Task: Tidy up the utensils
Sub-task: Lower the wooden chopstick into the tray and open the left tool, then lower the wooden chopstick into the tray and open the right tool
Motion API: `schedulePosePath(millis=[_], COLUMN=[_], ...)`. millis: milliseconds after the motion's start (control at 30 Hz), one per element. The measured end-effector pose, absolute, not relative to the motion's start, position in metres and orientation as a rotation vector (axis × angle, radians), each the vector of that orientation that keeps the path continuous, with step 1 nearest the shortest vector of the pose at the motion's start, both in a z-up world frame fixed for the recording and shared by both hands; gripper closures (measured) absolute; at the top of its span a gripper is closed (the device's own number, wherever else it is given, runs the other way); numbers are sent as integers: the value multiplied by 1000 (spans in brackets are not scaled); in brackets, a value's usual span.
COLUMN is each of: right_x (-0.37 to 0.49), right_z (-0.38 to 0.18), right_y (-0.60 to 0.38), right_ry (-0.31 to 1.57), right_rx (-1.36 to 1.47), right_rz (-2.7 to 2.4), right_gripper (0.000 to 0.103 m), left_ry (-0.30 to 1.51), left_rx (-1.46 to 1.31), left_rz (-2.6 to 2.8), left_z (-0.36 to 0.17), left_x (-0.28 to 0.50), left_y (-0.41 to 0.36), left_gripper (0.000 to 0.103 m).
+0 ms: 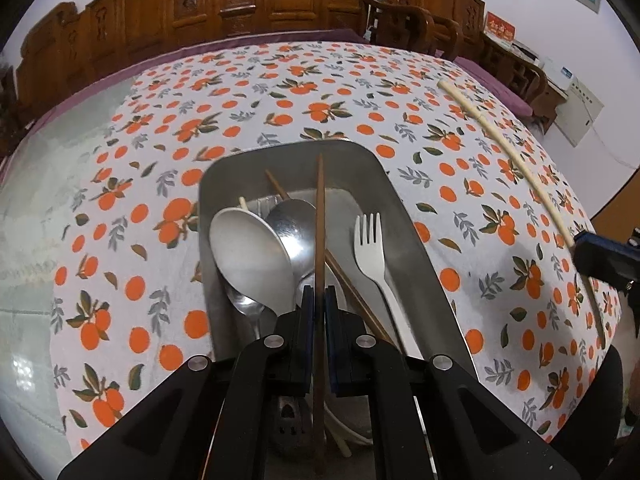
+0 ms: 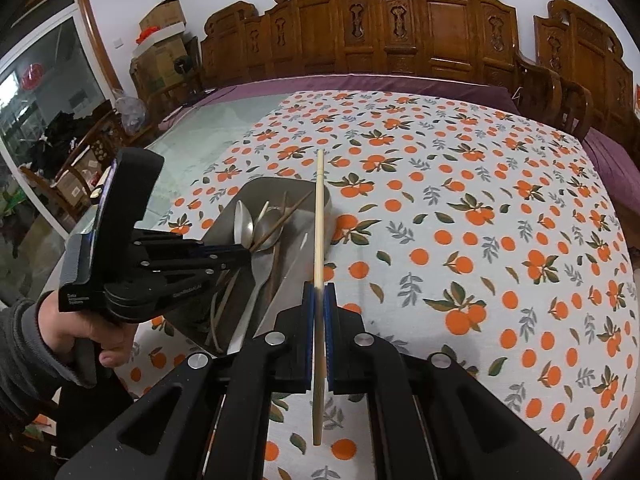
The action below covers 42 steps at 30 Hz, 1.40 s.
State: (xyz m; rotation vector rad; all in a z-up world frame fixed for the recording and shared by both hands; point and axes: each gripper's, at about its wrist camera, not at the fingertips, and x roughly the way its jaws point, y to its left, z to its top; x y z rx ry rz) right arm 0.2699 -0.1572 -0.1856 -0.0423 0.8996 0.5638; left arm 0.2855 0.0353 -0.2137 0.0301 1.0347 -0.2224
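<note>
A dark wooden chopstick (image 1: 319,216) is pinched between the pressed-together fingers of the left gripper (image 1: 319,300), its tip held over the steel tray (image 1: 404,208) (presumably for deposit). A pale chopstick (image 2: 319,216) is likewise pinched by the right gripper (image 2: 319,296), beside the tray.

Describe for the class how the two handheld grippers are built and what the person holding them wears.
Each gripper, left gripper and right gripper, is matte black plastic with angular linkage arms, round silver pivot screws and blue pads lining its fingers. The left gripper's boxy body carries small white lettering, too small to read fully. The person's left hand emerges from a grey sleeve.
</note>
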Motion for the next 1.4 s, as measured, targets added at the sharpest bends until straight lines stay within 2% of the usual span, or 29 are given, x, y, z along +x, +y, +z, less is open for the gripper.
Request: schedulePosePath(millis=[200,800,1400], right_x=[269,289,298], right_z=[-190,-218,-254], right_y=[-141,-78,-57], right_ry=[905,951,1029], right_rx=[-40,-13,-14], right_rz=[578,559,468], right_gripper=[97,97,97], left_ry=[996,898,857], left_rx=[13,-26,-32], left_rz=[-209,-150,-155], left_z=[-197,-155,-136], left_x=[273,233,227], left_y=[48,103,111], left_gripper=[92,92,92])
